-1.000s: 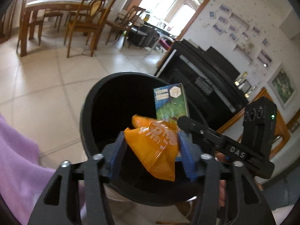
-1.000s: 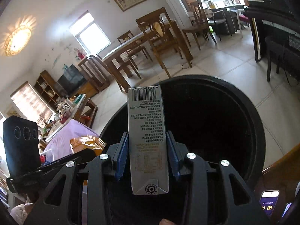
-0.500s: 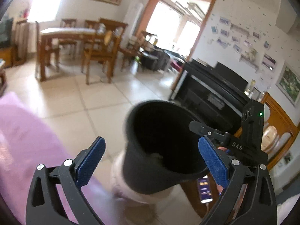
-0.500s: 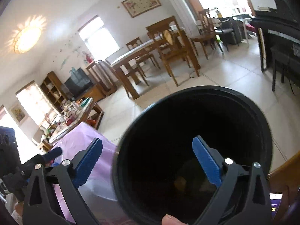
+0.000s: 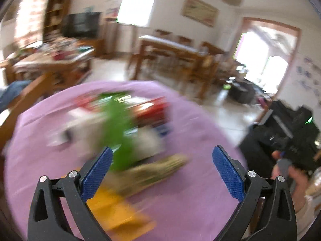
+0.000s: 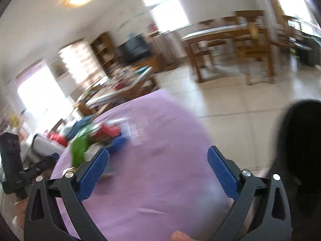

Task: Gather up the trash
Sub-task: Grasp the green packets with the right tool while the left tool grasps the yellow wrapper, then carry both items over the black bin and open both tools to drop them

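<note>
**Both grippers empty over the littered purple table**

The trash lies in a blurred heap on the round table under a purple cloth [image 5: 190, 190]. In the left wrist view a crumpled bright green wrapper [image 5: 118, 128] sits at the middle of the heap, with red packaging [image 5: 154, 110] behind it to the right and white pieces [image 5: 146, 142] around its base. Nearer the camera lie a long olive-brown packet [image 5: 152, 172] and, at the table's near edge, a flat orange wrapper [image 5: 116, 214]. Motion blur hides any print and finer shapes.

The left gripper [image 5: 162, 170] hovers above the near side of this heap, its blue-padded jaws spread as wide as they go, with nothing between them. They have just been opening.

The right gripper [image 6: 158, 170] is likewise wide open and empty over a bare stretch of the purple cloth, its jaws also just opened. In its view the green wrapper and red packaging lie to the left of its left finger, and the black round trash bin [image 6: 301, 160] stands off the table at the right edge of the view.

A person's hand [image 5: 295, 176] shows at the right of the left wrist view, holding the other gripper. Beyond the table are a pale tiled floor [image 6: 230, 100] and a wooden dining table with chairs [image 6: 230, 38].
</note>
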Action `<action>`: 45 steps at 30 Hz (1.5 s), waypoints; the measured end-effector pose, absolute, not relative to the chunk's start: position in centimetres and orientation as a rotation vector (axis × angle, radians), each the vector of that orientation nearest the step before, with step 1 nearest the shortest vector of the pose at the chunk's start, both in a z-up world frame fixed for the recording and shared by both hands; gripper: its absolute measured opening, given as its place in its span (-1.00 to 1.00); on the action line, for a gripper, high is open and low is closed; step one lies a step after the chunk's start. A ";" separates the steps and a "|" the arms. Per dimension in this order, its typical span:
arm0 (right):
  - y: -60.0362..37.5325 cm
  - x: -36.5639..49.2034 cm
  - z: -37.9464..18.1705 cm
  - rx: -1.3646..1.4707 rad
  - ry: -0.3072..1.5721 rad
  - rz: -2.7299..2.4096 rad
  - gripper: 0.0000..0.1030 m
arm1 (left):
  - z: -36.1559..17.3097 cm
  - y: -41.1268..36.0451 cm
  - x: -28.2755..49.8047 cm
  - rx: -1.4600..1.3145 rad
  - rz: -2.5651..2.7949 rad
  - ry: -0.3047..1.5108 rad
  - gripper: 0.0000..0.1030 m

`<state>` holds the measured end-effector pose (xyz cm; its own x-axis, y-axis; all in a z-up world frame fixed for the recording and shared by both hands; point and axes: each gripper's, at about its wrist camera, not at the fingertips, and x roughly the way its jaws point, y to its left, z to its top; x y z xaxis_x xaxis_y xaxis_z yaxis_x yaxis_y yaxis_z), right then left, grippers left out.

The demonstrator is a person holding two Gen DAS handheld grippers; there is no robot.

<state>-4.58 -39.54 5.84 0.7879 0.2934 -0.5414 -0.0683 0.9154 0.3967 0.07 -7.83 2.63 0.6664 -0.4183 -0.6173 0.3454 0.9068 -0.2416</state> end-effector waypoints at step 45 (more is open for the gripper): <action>-26.5 0.0 6.4 0.323 0.614 0.510 -0.21 | -1.9 0.5 -1.9 -0.312 -0.436 0.744 -0.81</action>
